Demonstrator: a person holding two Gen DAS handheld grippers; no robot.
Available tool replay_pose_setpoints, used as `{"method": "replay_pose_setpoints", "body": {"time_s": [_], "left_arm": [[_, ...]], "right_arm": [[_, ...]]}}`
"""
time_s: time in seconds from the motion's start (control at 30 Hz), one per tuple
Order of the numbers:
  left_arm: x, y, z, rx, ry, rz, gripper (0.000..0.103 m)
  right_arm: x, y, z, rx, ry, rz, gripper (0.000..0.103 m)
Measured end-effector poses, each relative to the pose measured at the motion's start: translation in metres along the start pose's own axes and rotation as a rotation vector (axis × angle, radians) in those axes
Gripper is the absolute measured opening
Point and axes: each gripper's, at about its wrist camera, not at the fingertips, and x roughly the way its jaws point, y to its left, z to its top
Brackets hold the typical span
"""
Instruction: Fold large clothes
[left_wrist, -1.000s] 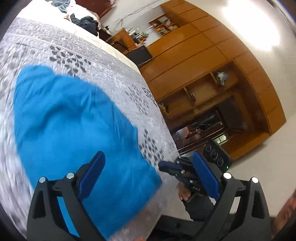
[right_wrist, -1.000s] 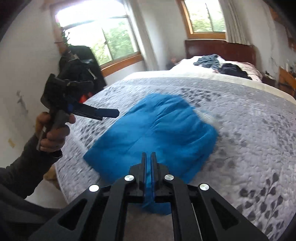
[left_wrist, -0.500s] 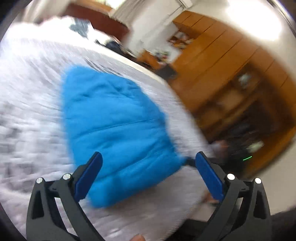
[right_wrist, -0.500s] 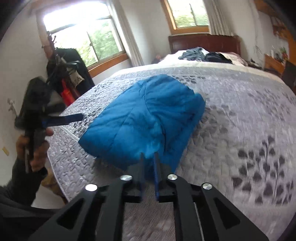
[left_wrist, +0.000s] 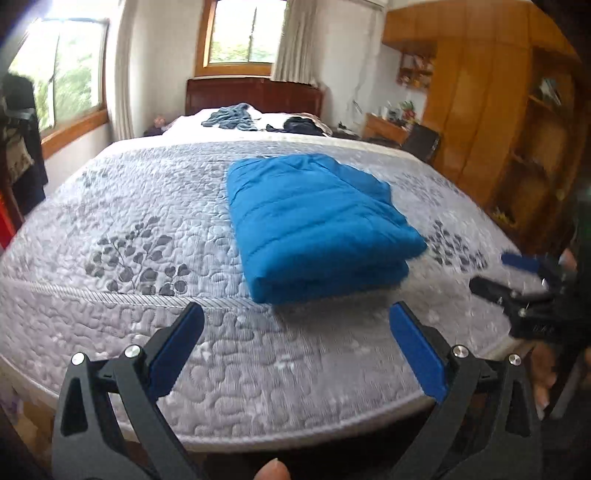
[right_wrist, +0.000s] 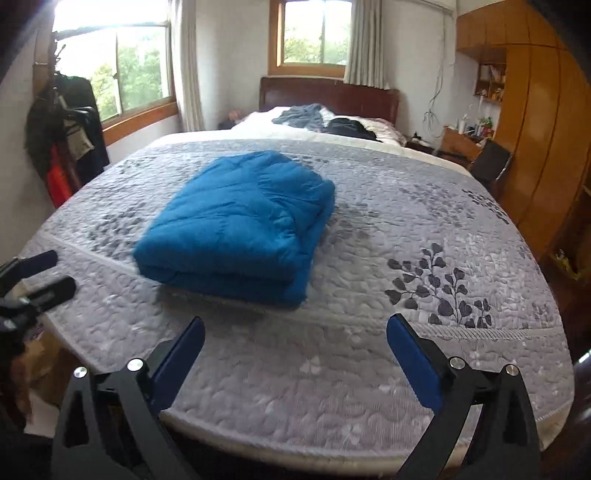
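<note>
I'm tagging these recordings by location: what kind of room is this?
Most likely a home bedroom: a large bed with a wooden headboard, a built-in wooden wardrobe, and a folded blue jacket on the quilt.

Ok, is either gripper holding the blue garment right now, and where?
Nothing held. Left gripper and right gripper are both open, short of the folded blue garment.

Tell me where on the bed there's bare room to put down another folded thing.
The quilt lies bare right of the blue jacket, out to the bed's edge, and in the strip between the jacket and both open grippers: left, right. Left of the jacket is bare too. It is crowded at the headboard, where loose clothes lie.
</note>
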Motion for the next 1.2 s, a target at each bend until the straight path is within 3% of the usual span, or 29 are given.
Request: {"method": "replay_pose_setpoints", "body": {"time_s": [0.1, 0.23, 0.4, 0.6, 1.2], "left_arm": [[-0.019, -0.007, 0.004, 0.019, -0.020, 0.000, 0.100], [-0.051, -0.009, 0.011, -0.018, -0.088, -0.022, 0.100], [-0.058, -0.012, 0.012, -0.012, -0.091, 0.005, 0.100], [-0.045, -0.013, 0.007, -0.024, -0.045, 0.017, 0.100], [-0.043, -0.016, 0.006, -0.031, -0.045, 0.023, 0.100]], "right_arm": [[-0.028, -0.001, 0.006, 0.029, -0.063, 0.038, 0.099], [-0.060, 0.009, 0.014, 0.001, -0.121, -0.030, 0.099], [-0.075, 0.018, 0.016, -0.019, -0.171, -0.088, 0.099], [-0.069, 0.025, 0.014, -0.027, -0.155, -0.099, 0.099], [-0.063, 0.025, 0.009, -0.019, -0.130, -0.070, 0.099]]}}
